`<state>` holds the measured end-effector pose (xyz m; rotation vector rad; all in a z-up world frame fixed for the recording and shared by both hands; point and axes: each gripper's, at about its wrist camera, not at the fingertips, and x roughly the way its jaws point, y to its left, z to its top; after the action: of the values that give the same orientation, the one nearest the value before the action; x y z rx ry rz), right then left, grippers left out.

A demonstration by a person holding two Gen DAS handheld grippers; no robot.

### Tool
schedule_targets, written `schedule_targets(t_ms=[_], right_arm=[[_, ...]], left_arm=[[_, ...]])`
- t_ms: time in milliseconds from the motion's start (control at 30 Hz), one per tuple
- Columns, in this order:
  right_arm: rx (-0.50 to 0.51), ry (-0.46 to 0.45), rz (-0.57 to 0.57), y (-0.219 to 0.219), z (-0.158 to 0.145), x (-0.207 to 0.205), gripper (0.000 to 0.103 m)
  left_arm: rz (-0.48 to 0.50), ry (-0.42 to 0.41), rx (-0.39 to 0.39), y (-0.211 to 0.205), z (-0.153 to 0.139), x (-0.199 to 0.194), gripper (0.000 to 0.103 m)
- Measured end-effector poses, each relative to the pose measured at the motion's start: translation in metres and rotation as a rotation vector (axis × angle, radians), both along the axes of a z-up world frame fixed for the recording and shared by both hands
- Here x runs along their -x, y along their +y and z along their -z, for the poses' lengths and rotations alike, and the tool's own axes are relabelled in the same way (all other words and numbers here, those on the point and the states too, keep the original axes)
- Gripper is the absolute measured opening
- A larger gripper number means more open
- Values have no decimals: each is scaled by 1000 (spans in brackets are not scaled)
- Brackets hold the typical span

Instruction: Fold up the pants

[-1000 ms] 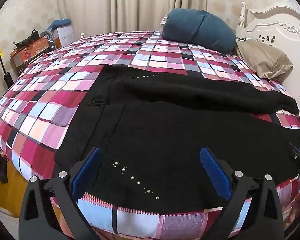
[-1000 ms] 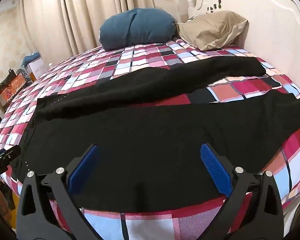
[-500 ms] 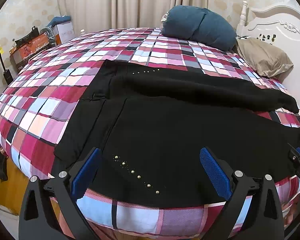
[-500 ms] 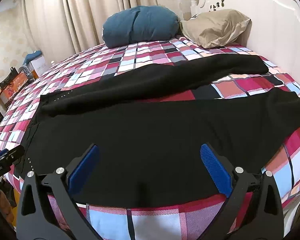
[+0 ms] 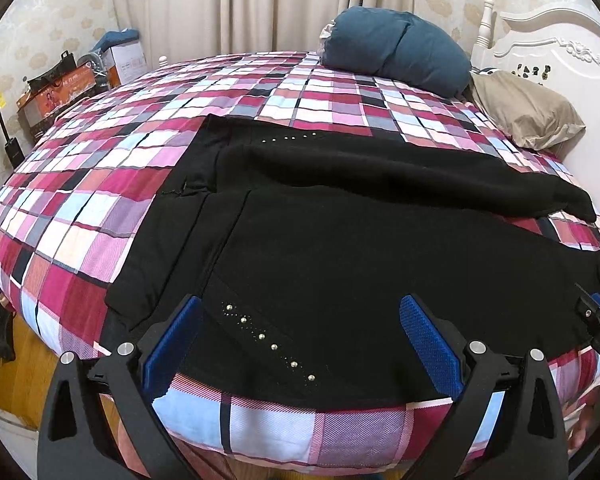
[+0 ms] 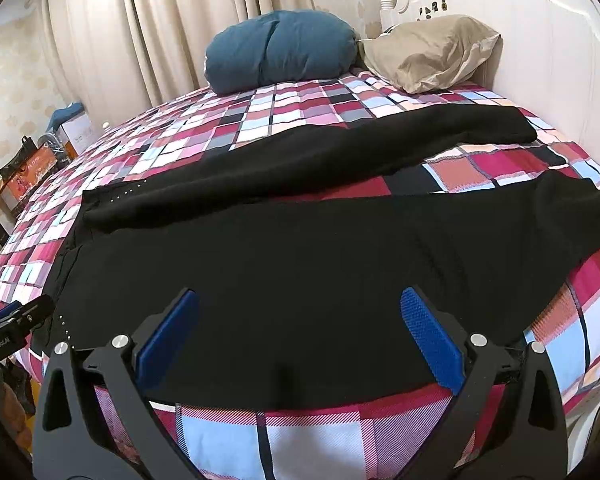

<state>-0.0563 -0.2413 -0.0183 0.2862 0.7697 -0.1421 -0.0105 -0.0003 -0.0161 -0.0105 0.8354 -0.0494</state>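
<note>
Black pants (image 5: 340, 248) lie spread flat across the plaid bed, waist to the left, both legs running right. A row of small studs (image 5: 274, 347) marks the near hip. My left gripper (image 5: 300, 312) hovers open just above the near waist area, blue pads wide apart, nothing between them. In the right wrist view the same pants (image 6: 300, 248) fill the middle, the near leg at the bed's front edge. My right gripper (image 6: 300, 304) is open over that near leg, holding nothing. The far leg (image 6: 340, 156) lies apart from the near one.
The bed has a pink-and-red checked cover (image 5: 100, 200). A blue pillow (image 5: 396, 56) and a tan pillow (image 5: 528, 112) sit by the white headboard (image 6: 540, 60). Boxes and bags (image 5: 60, 92) stand on the floor at far left, curtains behind.
Both grippers have drawn back and risen slightly from the bed edge, so more of the pants and the front edge show. Both stay open; the pants have not moved.
</note>
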Motion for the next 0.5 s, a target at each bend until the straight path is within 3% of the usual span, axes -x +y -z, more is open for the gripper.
schedule_targets(t_ms=[500], right_arm=[[-14,16,-2,4,4,-1,101]], left_arm=[[7,14,3,-1,4,0,98]])
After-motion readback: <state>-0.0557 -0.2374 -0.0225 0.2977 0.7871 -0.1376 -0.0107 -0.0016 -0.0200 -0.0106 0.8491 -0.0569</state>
